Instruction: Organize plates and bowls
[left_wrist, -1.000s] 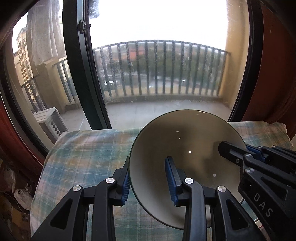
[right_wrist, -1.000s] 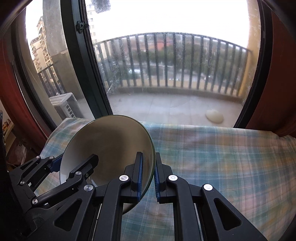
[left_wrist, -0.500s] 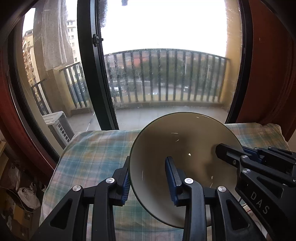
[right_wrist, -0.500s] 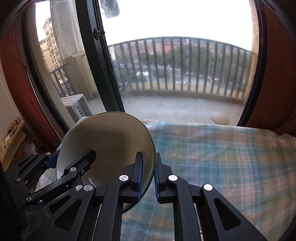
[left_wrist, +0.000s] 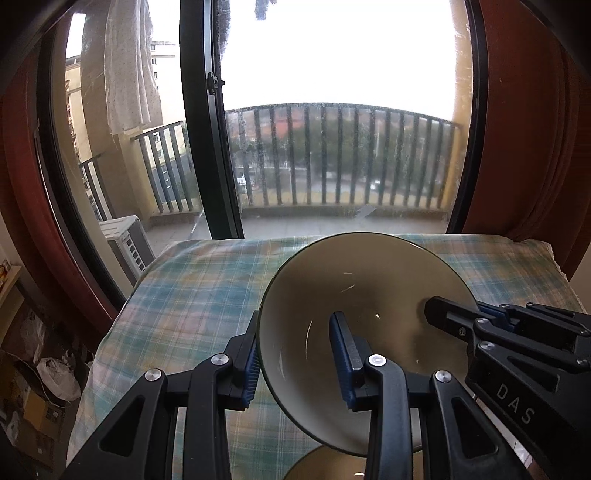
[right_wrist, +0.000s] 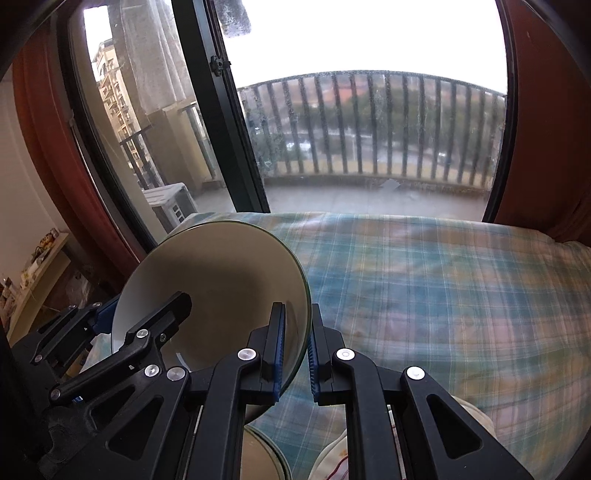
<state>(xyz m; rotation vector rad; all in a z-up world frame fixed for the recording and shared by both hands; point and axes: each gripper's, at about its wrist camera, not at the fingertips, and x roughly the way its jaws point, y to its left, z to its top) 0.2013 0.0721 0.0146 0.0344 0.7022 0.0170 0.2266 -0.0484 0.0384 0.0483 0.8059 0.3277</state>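
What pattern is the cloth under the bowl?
Blue-green plaid cloth, clearest in the right wrist view.

The bowl (left_wrist: 369, 288) looks like glossy, smooth glazed ceramic. The checked cloth (right_wrist: 424, 280) beneath is soft, matt woven fabric. Both grippers look like matt black plastic.

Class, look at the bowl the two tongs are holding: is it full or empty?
Empty: the bowl shows bare inner wall and bottom; left tongs and right tongs clamp opposite rims.

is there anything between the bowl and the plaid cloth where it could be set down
Nothing visible blocks it. The bowl, gripped at its rim by the left gripper and right gripper, hangs over bare plaid cloth. Another dish sits just below, nearer the camera.
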